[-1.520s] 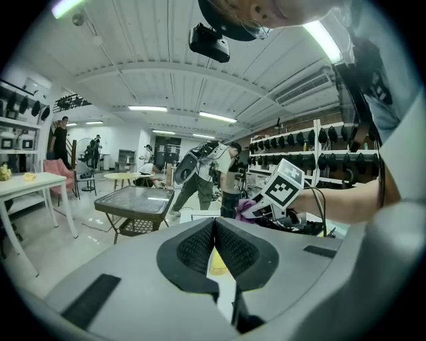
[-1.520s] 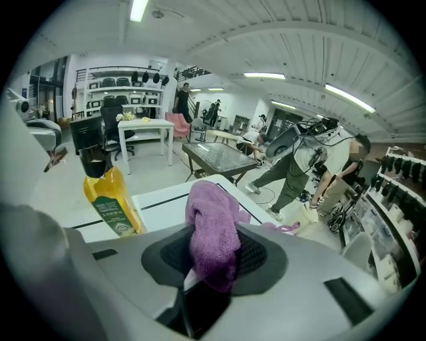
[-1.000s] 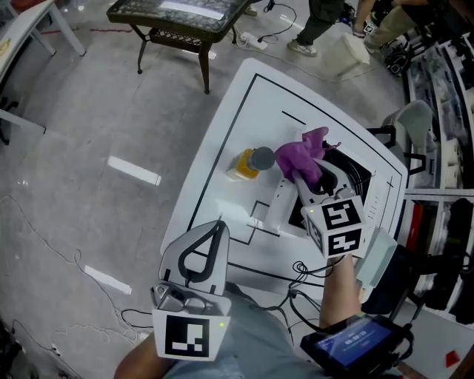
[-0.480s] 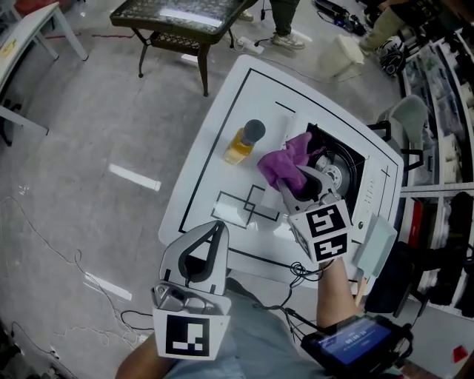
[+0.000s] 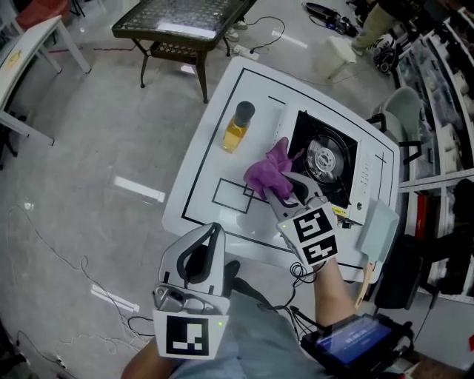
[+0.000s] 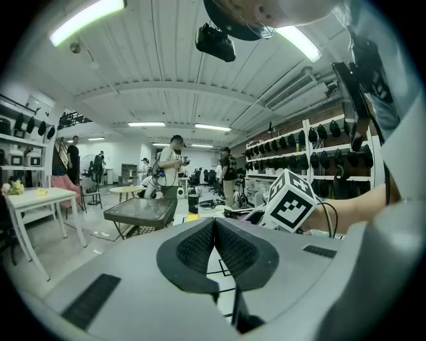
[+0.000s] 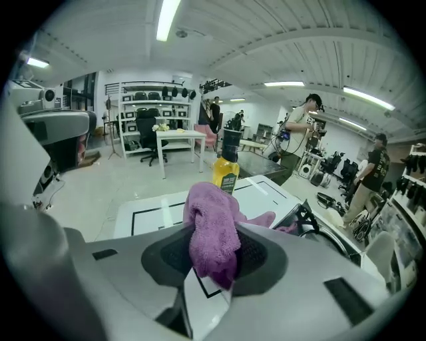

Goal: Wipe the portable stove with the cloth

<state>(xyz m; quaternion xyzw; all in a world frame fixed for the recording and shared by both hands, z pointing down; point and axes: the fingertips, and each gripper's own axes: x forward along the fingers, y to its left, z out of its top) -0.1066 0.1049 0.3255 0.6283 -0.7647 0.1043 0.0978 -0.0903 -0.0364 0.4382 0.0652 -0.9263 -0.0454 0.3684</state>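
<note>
The portable stove (image 5: 326, 159) is black with a round burner and sits on the right part of the white table (image 5: 215, 159). My right gripper (image 5: 284, 194) is shut on a purple cloth (image 5: 266, 170), which hangs over the table just left of the stove's near corner. In the right gripper view the cloth (image 7: 213, 226) bulges between the jaws of that gripper (image 7: 214, 252), with the stove's edge (image 7: 323, 230) at the right. My left gripper (image 5: 213, 231) is held off the table's near edge, its jaws (image 6: 214, 230) shut and empty.
A bottle of yellow liquid (image 5: 237, 127) with a dark cap stands on the table left of the stove. A dark glass-topped side table (image 5: 181, 18) stands beyond it. Shelving (image 5: 444, 89) and a chair (image 5: 411, 111) flank the right. Cables (image 5: 44, 244) trail across the floor. People (image 6: 170, 166) stand far off.
My right gripper has carried the purple cloth off the stove's left edge, down and leftward over the white table. The left gripper stays shut and low near my body.
</note>
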